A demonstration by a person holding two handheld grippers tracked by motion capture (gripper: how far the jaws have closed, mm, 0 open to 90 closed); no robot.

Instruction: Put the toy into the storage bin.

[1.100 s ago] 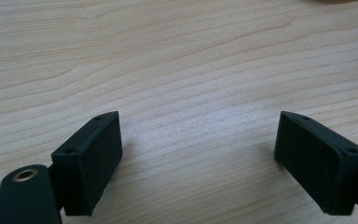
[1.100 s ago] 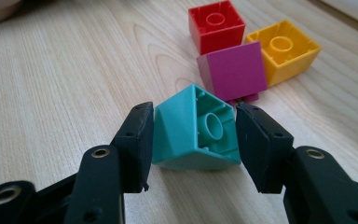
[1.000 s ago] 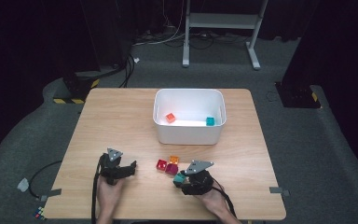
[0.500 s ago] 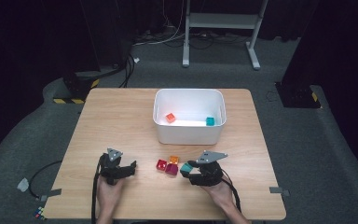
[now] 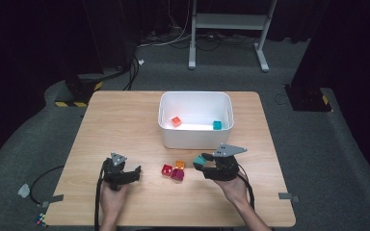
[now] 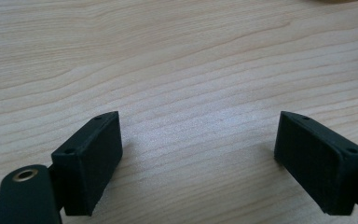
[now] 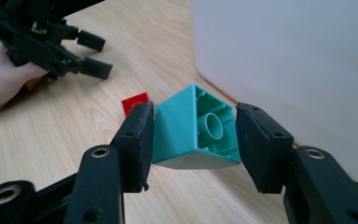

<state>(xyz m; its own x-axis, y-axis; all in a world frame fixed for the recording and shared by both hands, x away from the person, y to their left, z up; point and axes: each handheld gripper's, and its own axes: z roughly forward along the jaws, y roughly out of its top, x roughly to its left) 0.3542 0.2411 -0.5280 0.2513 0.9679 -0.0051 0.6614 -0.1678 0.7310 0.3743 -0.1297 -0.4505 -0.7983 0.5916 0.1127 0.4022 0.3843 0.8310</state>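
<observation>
Left gripper: jaws spread wide over bare table, well left of the white bin.
Right gripper: pinching the teal block, just in front of the bin.
Red block: on the table before the bin.

Teal block in right claw

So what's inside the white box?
Inside the white box sit an orange block on the left and a teal block on the right. The near wall hides the floor right behind it.
</observation>
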